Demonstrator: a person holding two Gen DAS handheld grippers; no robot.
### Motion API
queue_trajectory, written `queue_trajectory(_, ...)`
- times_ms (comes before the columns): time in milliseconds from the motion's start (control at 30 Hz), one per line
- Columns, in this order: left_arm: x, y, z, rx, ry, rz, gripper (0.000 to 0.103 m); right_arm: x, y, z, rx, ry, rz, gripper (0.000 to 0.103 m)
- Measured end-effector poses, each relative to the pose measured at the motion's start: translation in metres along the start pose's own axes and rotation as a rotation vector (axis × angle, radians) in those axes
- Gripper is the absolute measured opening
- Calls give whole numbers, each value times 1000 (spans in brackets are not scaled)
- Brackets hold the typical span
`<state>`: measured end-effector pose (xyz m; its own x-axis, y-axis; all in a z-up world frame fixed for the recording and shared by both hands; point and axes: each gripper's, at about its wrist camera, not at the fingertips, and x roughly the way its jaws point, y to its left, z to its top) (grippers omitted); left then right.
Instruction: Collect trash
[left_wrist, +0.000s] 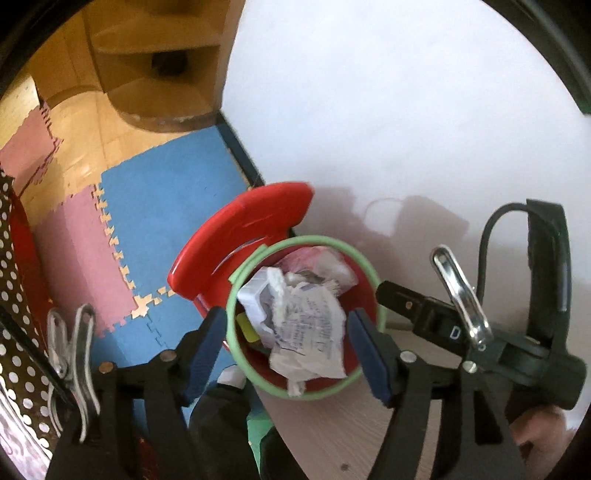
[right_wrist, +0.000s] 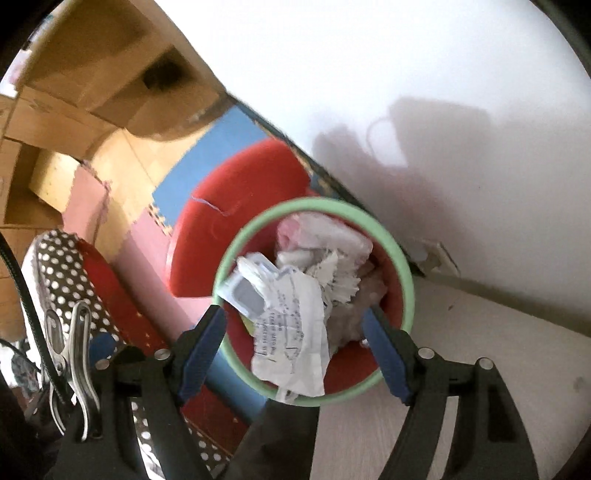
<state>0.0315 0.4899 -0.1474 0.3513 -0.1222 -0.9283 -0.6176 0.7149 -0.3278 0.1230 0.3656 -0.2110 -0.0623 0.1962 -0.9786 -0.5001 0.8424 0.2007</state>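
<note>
A red bin with a green rim (left_wrist: 314, 240) (right_wrist: 314, 205) stands below both grippers, its red lid (left_wrist: 240, 236) (right_wrist: 236, 214) tipped up behind it. Crumpled printed paper (left_wrist: 314, 332) (right_wrist: 295, 332) lies on top of the fill, with a pink-and-white plastic bag (left_wrist: 325, 262) (right_wrist: 325, 232) behind it. My left gripper (left_wrist: 288, 354) hangs open above the bin's mouth, its blue pads apart and touching nothing. My right gripper (right_wrist: 295, 354) is open above the same bin, also with nothing in it. The right tool's black body (left_wrist: 517, 343) shows at the right of the left wrist view.
A white wall (left_wrist: 406, 110) rises right behind the bin. Blue and pink foam mats (left_wrist: 166, 206) cover the floor to the left, with a wooden shelf unit (left_wrist: 159, 74) beyond. A polka-dot fabric (right_wrist: 59, 266) lies at the left. A pale wood-grain surface (right_wrist: 480, 350) is at the lower right.
</note>
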Motion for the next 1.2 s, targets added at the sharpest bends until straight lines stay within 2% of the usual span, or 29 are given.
queue_trajectory(67,-18,-9,1,19,-16,-27,82,-18,0,-4,10,-42,26,78)
queue_trajectory(233,-61,-32,-5,61,-42,-59,84,-64,-13,-21,42,-140,128,78)
queue_trajectory(400,-96,-53,-16,69,-73,-107,87,-113,-51,-56,107,-247,209,78)
queue_trajectory(533,-109,-78,-29,98,-77,-119,87,-144,-80,-84,139,-317,228,78)
queue_trajectory(700,-111,-122,-50,161,-65,-128,87,-175,-123,-127,196,-391,241,78)
queue_trajectory(867,-104,-181,-77,272,-45,-141,87,-196,-176,-176,300,-442,225,78)
queue_trajectory(1067,-88,-267,-119,418,-18,-174,87,-215,-258,-235,524,-523,177,78)
queue_trajectory(1200,-69,-324,-147,511,-1,-207,87,-224,-307,-256,641,-570,129,78)
